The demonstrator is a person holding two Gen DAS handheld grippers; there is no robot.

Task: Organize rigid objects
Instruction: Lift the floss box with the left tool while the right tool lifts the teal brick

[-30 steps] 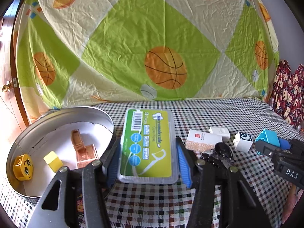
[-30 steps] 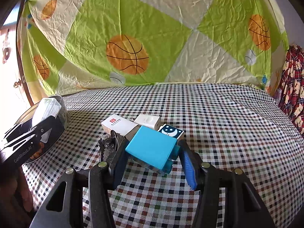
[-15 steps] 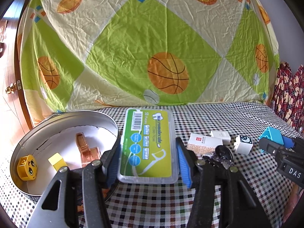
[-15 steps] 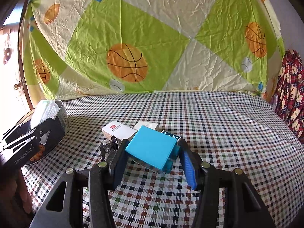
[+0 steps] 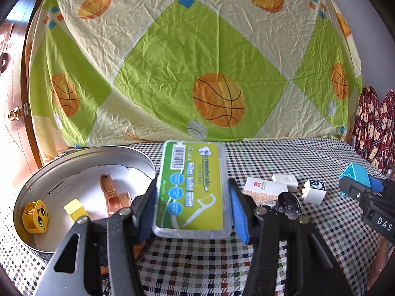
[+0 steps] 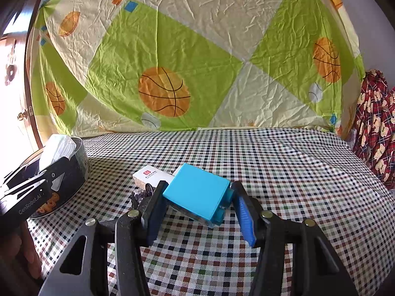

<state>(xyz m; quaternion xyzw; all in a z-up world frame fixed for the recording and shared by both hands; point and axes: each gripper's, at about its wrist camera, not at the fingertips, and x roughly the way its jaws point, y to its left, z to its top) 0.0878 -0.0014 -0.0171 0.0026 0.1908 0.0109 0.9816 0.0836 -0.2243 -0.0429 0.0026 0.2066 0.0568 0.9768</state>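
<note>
My left gripper (image 5: pixel 192 209) is shut on a clear floss-pick box with a green label (image 5: pixel 193 187) and holds it above the cloth, beside the round metal tin (image 5: pixel 81 155). The tin holds a yellow face block (image 5: pixel 35 215), a small yellow block (image 5: pixel 75 209) and a copper piece (image 5: pixel 112 193). My right gripper (image 6: pixel 197 207) is shut on a light blue box (image 6: pixel 197 193), held above the checked tablecloth. The right gripper with its blue box also shows at the right edge of the left wrist view (image 5: pixel 355 175).
On the checked cloth lie a white carton with a red logo (image 5: pixel 265 188), a small white box (image 5: pixel 285 181), a white block with a moon picture (image 5: pixel 314 191) and a dark spoon on crystals (image 5: pixel 288 202). A basketball-print sheet hangs behind. Red plaid fabric is at the right.
Both grippers have risen with their loads. The objects on the cloth sit lower and farther in both views. The white moon block is now hidden behind the blue box in the right view.
</note>
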